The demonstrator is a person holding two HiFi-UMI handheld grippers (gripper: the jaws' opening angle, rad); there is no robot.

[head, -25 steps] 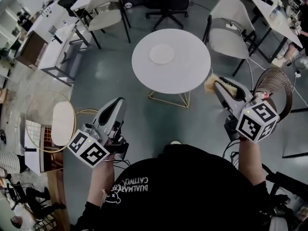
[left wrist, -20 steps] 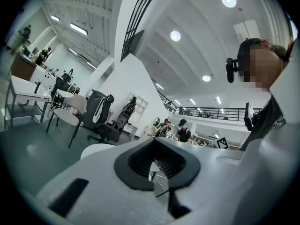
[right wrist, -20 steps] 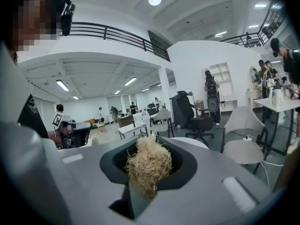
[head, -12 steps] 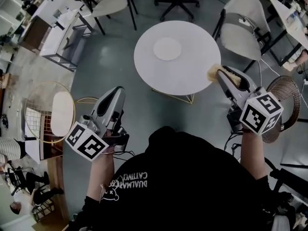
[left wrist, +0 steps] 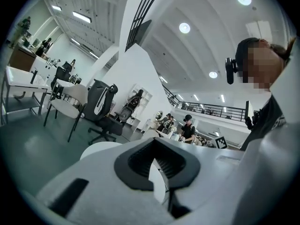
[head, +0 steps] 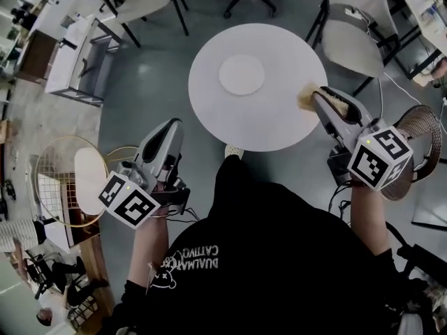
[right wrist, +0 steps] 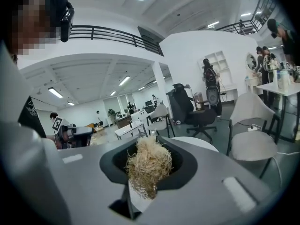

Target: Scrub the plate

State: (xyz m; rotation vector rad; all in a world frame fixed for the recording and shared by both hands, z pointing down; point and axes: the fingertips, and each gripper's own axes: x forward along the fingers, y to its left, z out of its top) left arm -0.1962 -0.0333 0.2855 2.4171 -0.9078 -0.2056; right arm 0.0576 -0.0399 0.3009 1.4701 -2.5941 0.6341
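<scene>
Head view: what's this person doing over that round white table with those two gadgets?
A person holds a gripper in each hand. The right gripper is shut on a straw-coloured scrubber tuft, at the edge of the round table. The left gripper is shut and empty, short of the table. The white plate lies mid-table, not yet touched.

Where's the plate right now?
Head view: the plate lies near the middle of the round table, up and left of the scrubber held in the right gripper.
</scene>
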